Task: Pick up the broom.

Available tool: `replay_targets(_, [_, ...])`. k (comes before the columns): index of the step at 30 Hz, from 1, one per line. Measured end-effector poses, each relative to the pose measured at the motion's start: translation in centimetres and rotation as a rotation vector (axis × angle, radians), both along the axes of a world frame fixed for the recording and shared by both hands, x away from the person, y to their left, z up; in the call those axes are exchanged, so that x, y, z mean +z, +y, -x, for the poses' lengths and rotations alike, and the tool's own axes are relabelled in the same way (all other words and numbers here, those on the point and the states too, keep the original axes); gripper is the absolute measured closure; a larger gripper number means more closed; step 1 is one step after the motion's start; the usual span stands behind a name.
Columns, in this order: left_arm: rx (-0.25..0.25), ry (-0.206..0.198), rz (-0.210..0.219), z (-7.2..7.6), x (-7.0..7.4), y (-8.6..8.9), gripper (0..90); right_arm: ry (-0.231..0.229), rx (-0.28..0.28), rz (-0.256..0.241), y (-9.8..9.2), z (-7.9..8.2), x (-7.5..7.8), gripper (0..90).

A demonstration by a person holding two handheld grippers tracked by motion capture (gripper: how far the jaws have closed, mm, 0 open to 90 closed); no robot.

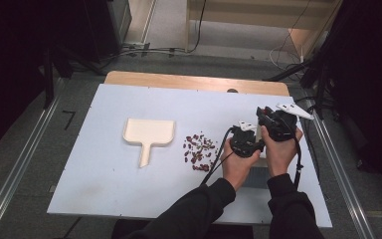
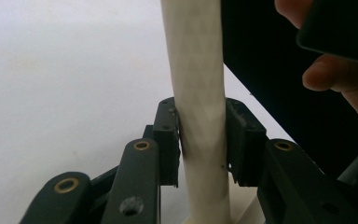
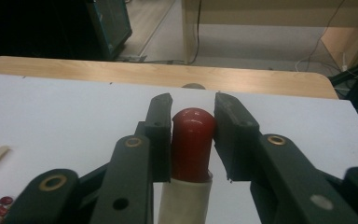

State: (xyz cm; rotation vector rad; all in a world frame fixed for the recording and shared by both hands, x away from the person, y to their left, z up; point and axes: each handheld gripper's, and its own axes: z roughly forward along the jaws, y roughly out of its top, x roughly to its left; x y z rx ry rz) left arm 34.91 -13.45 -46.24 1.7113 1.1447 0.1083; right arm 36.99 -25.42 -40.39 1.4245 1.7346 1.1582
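Clamped in the left tool (image 2: pixel 200 116): a white rod (image 2: pixel 198 70), round in section, smooth, with a faint diamond pattern on its skin. Jaws narrow, both pads pressed flat against its sides. Long axis straight up through the left gripper view, from the bottom edge between the jaws to past the top edge, roughly in line with the jaws themselves.

Gripped at its other end by the right tool (image 3: pixel 193 100). Seen there as a glossy red cap (image 3: pixel 192 140), dome-shaped, seated on the white shaft below it. Red end pointing up and away from the camera, along the jaws, toward the far wooden edge of the tabletop (image 1: pixel 104 174). Jaws drawn in close, the near-left pad hard against the red side, the other touching or all but touching.

From above, both tools side by side over the right part of the tabletop, the left tool (image 1: pixel 245 141) just beside the right tool (image 1: pixel 277 124), hands nearly touching; the rod itself mostly hidden under them. To their left, a scatter of dark red beans (image 1: pixel 199 149); farther left, a cream dustpan (image 1: pixel 149 133), lying flat, handle toward the person.
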Motion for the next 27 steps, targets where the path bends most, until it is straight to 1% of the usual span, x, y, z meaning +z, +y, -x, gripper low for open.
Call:
replay_targets(3, [-0.006,-0.002,0.010,0.1,0.1,0.1,70.8,0.002,0.029,-0.025,-0.2,0.1,0.2,57.4])
replay_targets(7, [-0.023,-0.004,0.025,0.2,0.4,0.4,71.3,-0.012,0.079,-0.068,-0.6,0.4,0.4,49.8])
replay_targets(8, [-0.023,-0.004,0.025,0.2,0.4,0.4,71.4,-0.018,0.087,-0.072,-0.8,0.6,0.5,48.1])
replay_targets(10, [-0.032,-0.004,0.030,0.3,0.6,0.5,71.6,-0.029,0.115,-0.091,-1.1,0.9,0.8,45.8])
replay_targets(13, [-0.040,-0.001,0.040,0.5,0.8,0.8,71.7,-0.046,0.138,-0.111,-1.5,1.6,1.2,43.5])
replay_targets(15, [-0.049,0.000,0.050,0.6,1.0,1.2,71.8,-0.037,0.165,-0.135,-1.7,1.9,1.6,41.6])
replay_targets(18, [-0.054,-0.003,0.053,0.8,1.2,1.5,71.9,-0.037,0.182,-0.137,-1.7,2.3,1.9,41.1])
replay_targets(19, [-0.060,-0.005,0.054,1.0,1.5,1.8,71.9,-0.049,0.195,-0.133,-1.8,2.7,2.2,40.3])
replay_targets(24, [-0.076,-0.010,0.056,1.4,2.0,3.0,72.0,-0.069,0.224,-0.148,-2.1,3.4,2.8,40.2])
replay_targets(27, [-0.075,-0.015,0.054,1.5,2.4,3.9,72.0,-0.080,0.245,-0.150,-2.3,3.9,3.0,39.9])
